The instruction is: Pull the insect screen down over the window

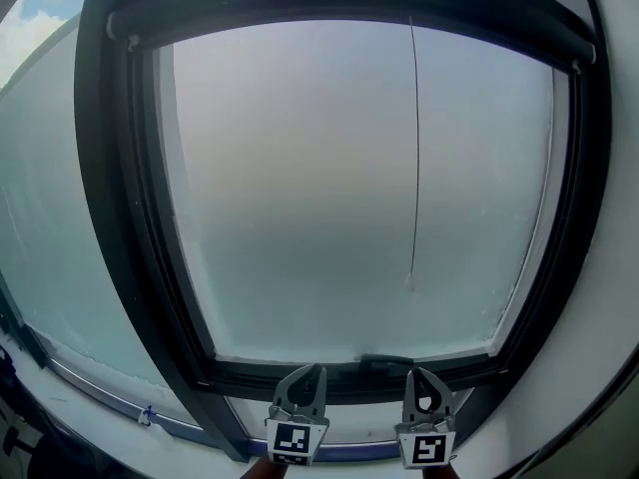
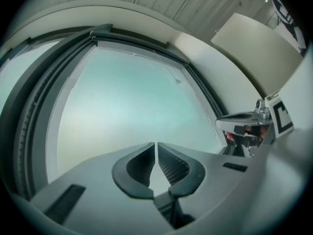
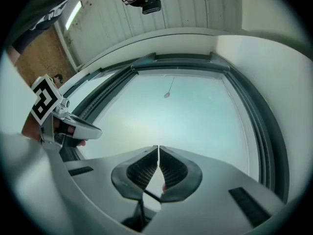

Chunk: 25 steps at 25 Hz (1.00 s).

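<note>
The window (image 1: pixel 349 198) fills the head view, with pale frosted-looking glass in a dark frame. A dark screen housing bar (image 1: pixel 349 10) runs along its top. From it hangs a thin pull cord (image 1: pixel 415 148), ending in a small bead (image 1: pixel 410 281). Both grippers sit low, just below the bottom frame rail. My left gripper (image 1: pixel 313 369) is shut and holds nothing. The right gripper (image 1: pixel 418 372) is likewise shut and empty, well below the bead. The bead (image 3: pixel 167 95) shows far ahead in the right gripper view and also in the left gripper view, bead (image 2: pixel 177 82).
A second glazed pane (image 1: pixel 60 218) lies left of the dark frame post (image 1: pixel 120 228). A white wall reveal (image 1: pixel 609 297) borders the window on the right. A white sill (image 1: pixel 130 437) runs along the bottom left.
</note>
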Each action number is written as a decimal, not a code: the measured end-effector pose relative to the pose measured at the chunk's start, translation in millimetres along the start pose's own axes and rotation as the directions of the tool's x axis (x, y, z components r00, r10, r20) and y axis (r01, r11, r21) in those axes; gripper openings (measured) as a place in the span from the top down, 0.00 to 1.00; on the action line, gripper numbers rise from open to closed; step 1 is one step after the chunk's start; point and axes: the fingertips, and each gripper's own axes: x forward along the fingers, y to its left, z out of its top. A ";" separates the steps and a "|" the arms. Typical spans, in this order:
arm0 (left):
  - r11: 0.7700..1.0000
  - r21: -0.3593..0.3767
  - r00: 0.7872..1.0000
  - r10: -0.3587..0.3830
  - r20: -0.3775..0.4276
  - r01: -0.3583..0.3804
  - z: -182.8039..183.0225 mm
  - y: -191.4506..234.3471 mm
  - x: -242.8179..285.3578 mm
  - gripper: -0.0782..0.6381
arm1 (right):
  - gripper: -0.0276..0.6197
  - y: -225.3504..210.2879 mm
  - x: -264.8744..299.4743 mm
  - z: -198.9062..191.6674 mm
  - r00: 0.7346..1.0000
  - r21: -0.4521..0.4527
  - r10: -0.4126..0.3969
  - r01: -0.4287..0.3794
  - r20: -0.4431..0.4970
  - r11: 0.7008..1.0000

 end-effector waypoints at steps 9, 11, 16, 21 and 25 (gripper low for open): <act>0.922 0.359 0.988 0.118 0.098 -0.146 105.6 48.9 51.2 0.67 | 0.83 -71.0 83.5 83.7 0.993 -0.142 0.049 -0.033 0.111 0.989; 0.864 0.469 0.982 0.141 0.123 -0.183 135.4 62.3 61.9 0.65 | 0.75 -80.9 101.4 107.0 0.991 -0.253 0.058 -0.026 0.122 0.967; 0.665 0.702 0.966 0.205 0.157 -0.255 209.8 100.4 87.8 0.53 | 0.58 -94.6 146.0 165.9 0.989 -0.539 0.075 0.005 0.127 0.842; 0.431 0.864 0.950 0.270 0.153 -0.262 280.4 123.5 118.4 0.45 | 0.50 -116.6 191.7 223.6 0.993 -0.742 0.066 0.029 0.099 0.670; 0.286 0.921 0.935 0.310 0.173 -0.265 336.9 136.5 141.5 0.44 | 0.50 -136.3 223.6 267.5 0.998 -0.849 0.025 0.035 0.057 0.528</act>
